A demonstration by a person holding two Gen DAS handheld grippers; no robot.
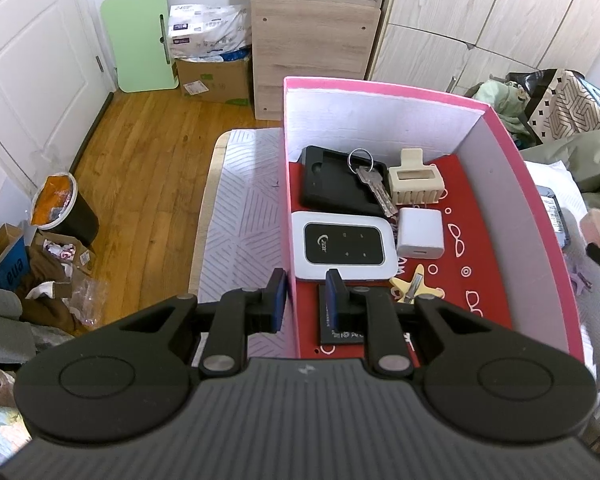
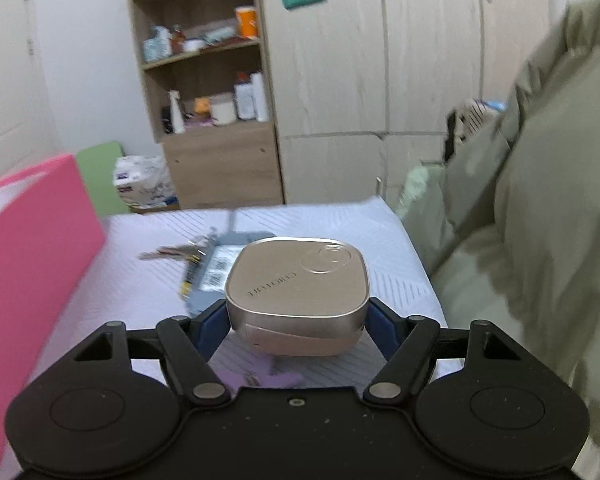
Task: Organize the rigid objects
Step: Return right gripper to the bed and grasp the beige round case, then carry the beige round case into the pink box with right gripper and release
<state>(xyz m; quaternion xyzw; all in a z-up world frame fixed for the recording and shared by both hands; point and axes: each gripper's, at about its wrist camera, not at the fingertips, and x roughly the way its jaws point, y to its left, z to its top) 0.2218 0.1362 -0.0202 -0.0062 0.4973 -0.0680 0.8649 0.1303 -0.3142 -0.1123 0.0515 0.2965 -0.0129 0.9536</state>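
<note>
A pink box (image 1: 536, 216) with a red floor holds a black case (image 1: 332, 192), keys on a ring (image 1: 370, 182), a beige hair claw (image 1: 414, 182), a white charger (image 1: 420, 234), a white pocket router (image 1: 342, 246), a cream star clip (image 1: 416, 286) and a black card (image 1: 328, 320). My left gripper (image 1: 305, 300) straddles the box's left wall, shut on it. My right gripper (image 2: 296, 318) is shut on a rose-gold square compact (image 2: 298, 288), held above the bed. The pink box (image 2: 32, 248) shows at the left of the right wrist view.
On the striped bedspread (image 2: 340, 232) lie a grey device with labels (image 2: 212, 276), keys (image 2: 172, 254) and a purple clip (image 2: 268, 378). An olive jacket (image 2: 540, 220) lies to the right. A wooden shelf unit (image 1: 312, 44) and a bin (image 1: 66, 208) stand on the floor.
</note>
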